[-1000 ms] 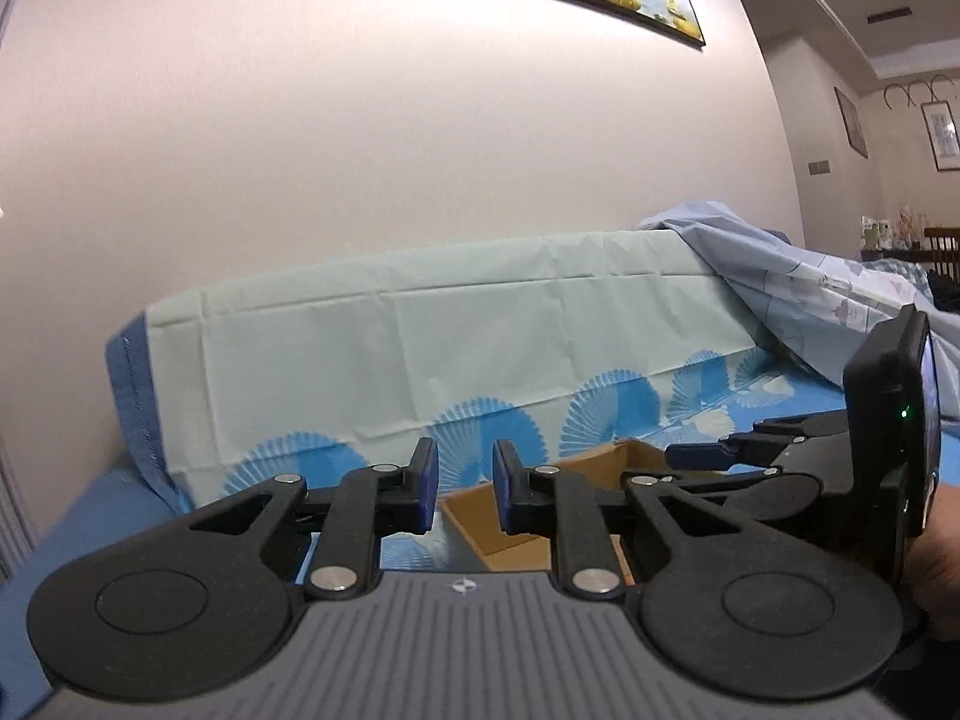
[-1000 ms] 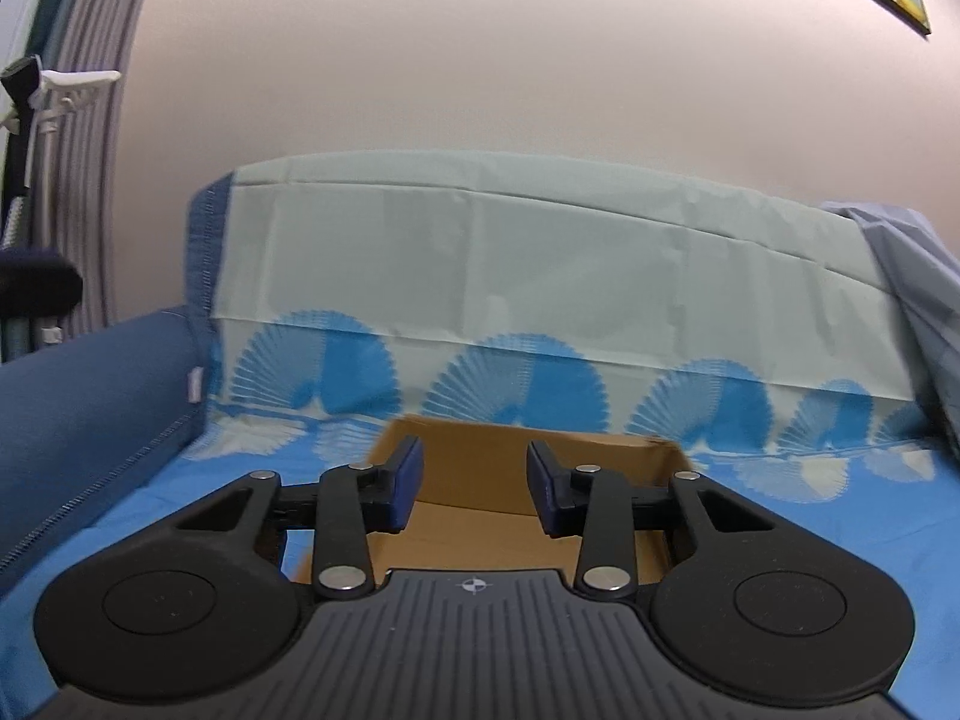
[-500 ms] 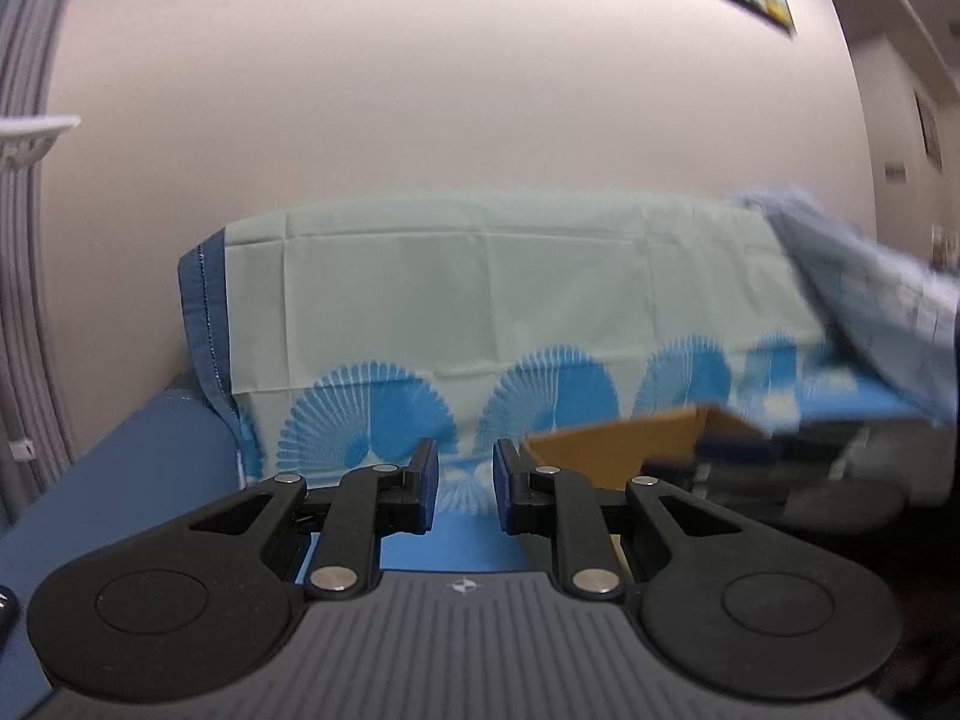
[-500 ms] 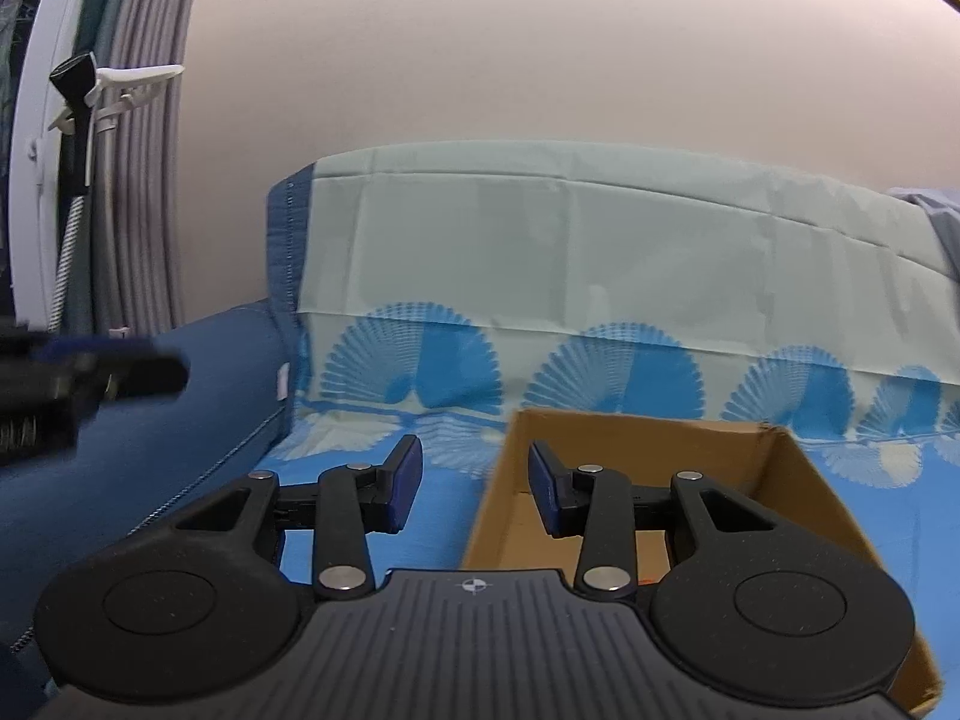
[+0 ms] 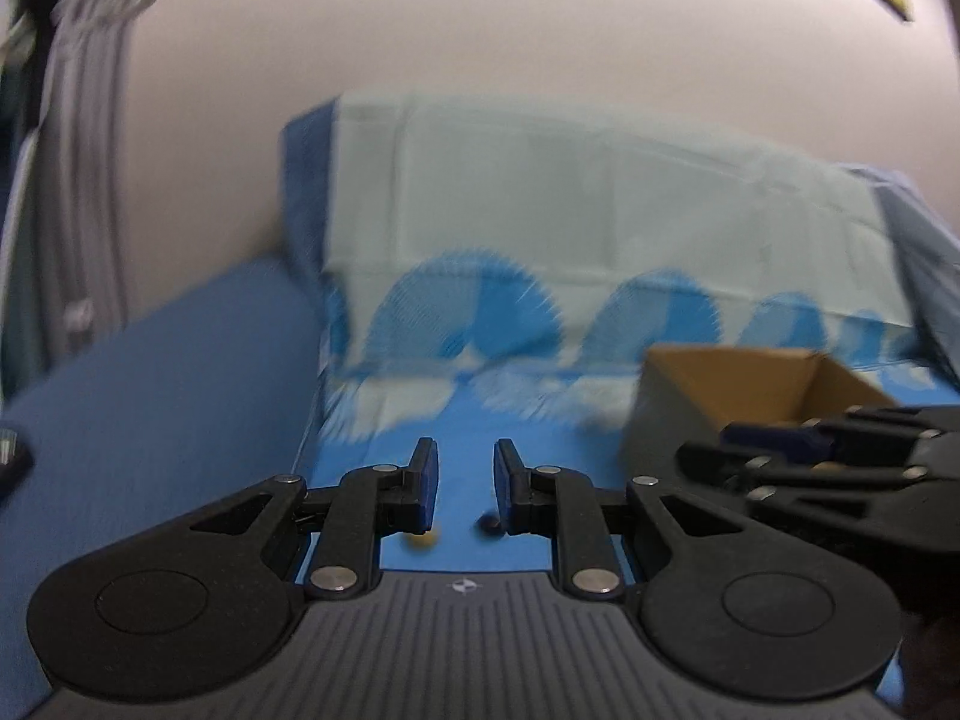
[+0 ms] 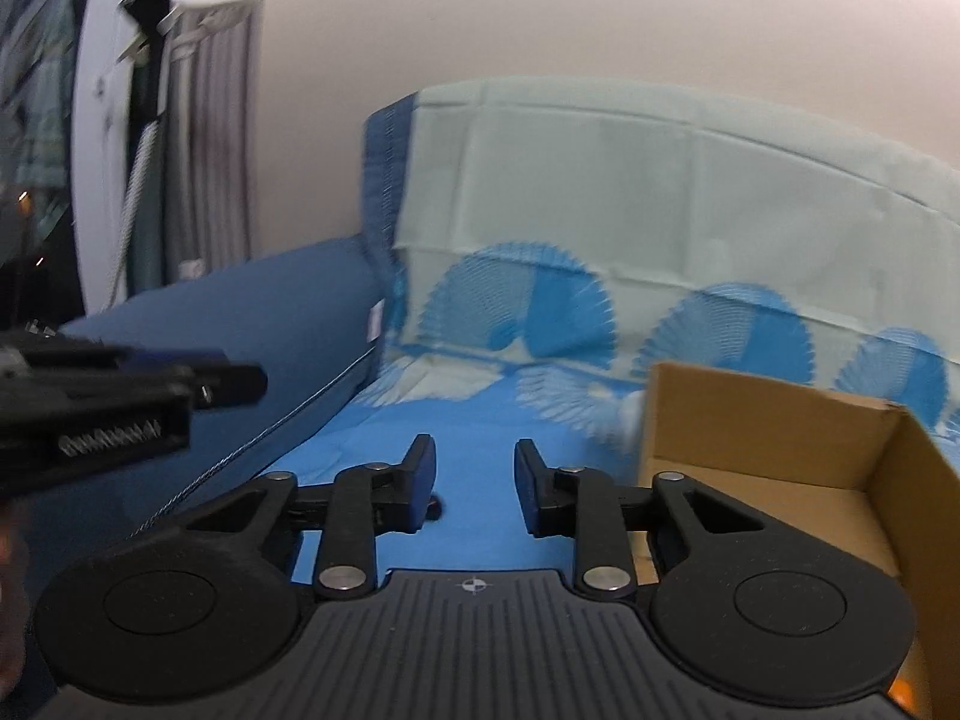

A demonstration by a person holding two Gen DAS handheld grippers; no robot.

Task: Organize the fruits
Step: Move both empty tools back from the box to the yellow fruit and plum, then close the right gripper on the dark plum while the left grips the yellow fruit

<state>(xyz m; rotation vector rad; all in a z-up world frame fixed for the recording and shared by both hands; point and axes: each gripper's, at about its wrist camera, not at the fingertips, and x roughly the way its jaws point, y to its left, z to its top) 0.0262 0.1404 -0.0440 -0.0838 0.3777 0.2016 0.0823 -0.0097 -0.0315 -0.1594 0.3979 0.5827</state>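
Okay, so the fruits we can spot are tiny: a yellow blob and a dark blob lying on the blue cloth on the sofa seat, near us and well left of the cardboard box. They sit just below the tips of the left gripper, one beside each finger.

The left gripper's fingers stand a narrow gap apart with nothing between them. The right gripper has just been closing its jaws, but there's a clear gap there and nothing in it either.

Handling-wise, our guess is that these are small, light, roundish pieces, maybe grape-sized. They'd roll easily on that soft cloth and squash if pinched hard. We'd come straight down and pinch across the widest part, gently, one piece at a time.

Now the annoying bit: the left wrist view is smeared with blur, so we can't say what fruit either blob is. Both are half hidden behind the fingertips. In the right wrist view only a dark bit pokes out beside the left finger. The near part of the box floor is cut off by the gripper body, and an orange speck shows at the bottom right edge. Can't tell what that is.
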